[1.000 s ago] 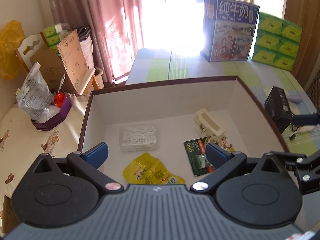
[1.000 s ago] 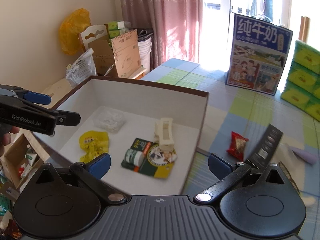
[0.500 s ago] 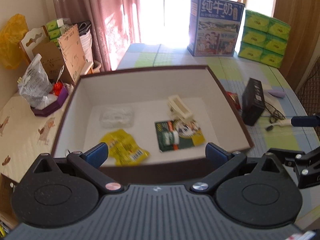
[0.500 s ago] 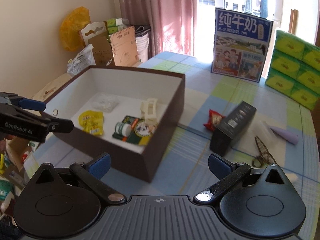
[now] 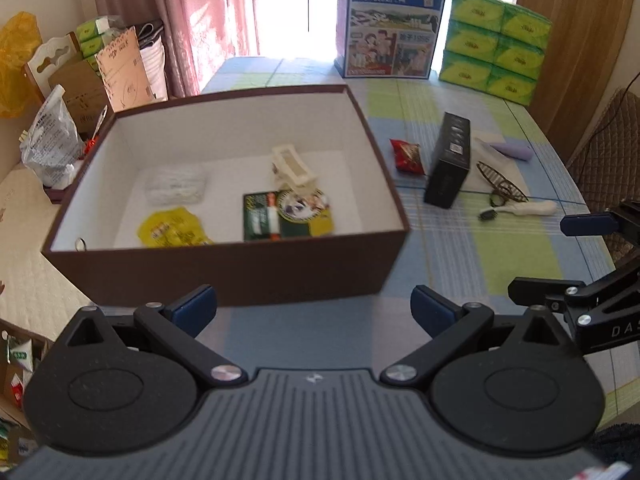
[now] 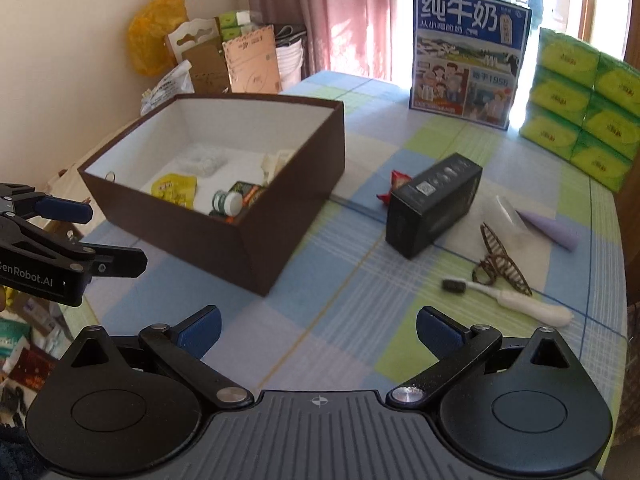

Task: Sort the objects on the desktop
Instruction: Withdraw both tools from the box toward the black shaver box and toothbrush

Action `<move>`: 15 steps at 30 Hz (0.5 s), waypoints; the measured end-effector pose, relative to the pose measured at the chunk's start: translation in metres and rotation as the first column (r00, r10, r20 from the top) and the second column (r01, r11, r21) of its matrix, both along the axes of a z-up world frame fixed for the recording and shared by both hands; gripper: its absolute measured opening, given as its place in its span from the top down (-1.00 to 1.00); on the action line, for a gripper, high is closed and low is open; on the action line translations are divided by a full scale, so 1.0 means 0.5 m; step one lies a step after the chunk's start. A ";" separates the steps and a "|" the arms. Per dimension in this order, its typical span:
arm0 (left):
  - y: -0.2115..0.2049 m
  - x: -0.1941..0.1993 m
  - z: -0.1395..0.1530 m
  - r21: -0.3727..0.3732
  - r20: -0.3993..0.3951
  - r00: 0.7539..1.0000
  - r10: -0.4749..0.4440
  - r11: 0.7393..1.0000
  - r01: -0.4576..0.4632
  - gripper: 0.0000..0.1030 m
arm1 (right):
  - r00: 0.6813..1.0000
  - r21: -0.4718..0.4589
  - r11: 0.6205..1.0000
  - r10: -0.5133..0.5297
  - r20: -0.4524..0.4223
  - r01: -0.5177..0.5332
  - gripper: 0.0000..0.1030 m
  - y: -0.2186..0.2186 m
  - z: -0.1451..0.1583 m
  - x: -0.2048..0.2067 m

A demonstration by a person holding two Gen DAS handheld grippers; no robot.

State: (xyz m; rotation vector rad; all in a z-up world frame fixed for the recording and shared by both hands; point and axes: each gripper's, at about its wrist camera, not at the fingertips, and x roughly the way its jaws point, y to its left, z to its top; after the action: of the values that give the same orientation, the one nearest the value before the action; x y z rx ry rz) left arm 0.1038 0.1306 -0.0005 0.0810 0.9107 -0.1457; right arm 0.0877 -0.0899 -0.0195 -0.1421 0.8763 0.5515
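A brown box (image 5: 224,264) (image 6: 288,200) with a white inside stands on the checked tablecloth. It holds a yellow packet (image 5: 172,228), a clear bag (image 5: 176,186), a cream clip (image 5: 290,164) and a green card with a small bottle (image 5: 280,216). Right of the box lie a red snack packet (image 5: 408,154), a black carton (image 5: 450,160) (image 6: 434,204), a brown hair clip (image 6: 498,260), a white toothbrush (image 6: 516,300) and a purple cone (image 6: 550,228). My left gripper (image 5: 314,312) is open, empty, in front of the box. My right gripper (image 6: 318,328) is open, empty, over the cloth.
A blue milk carton box (image 5: 390,24) and stacked green tissue packs (image 5: 496,44) stand at the table's far end. Cardboard, bags and a yellow sack (image 6: 154,32) crowd the left wall beside pink curtains. The table's right edge runs near a quilted chair (image 5: 604,148).
Both grippers have pulled back and up from the box, so more of the table shows. The left one was over the box's inside; now it is before the front wall. Both stayed open.
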 end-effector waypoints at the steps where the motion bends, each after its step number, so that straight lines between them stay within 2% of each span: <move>1: -0.009 -0.004 -0.001 -0.001 -0.002 1.000 0.002 1.000 -0.002 -0.98 | 1.000 -0.002 1.000 0.005 -0.004 -0.005 -0.96 -0.007 -0.001 -0.001; 15: -0.111 -0.040 -0.020 -0.005 -0.029 0.999 0.018 1.000 -0.018 -0.97 | 0.999 -0.014 1.000 0.027 -0.037 -0.028 -0.96 -0.115 -0.026 0.009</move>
State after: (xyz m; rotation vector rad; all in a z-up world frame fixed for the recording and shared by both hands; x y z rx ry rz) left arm 0.0837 0.0751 -0.0105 0.0665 0.9398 -0.1329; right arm 0.0922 -0.1472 -0.0325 -0.1581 0.9150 0.5752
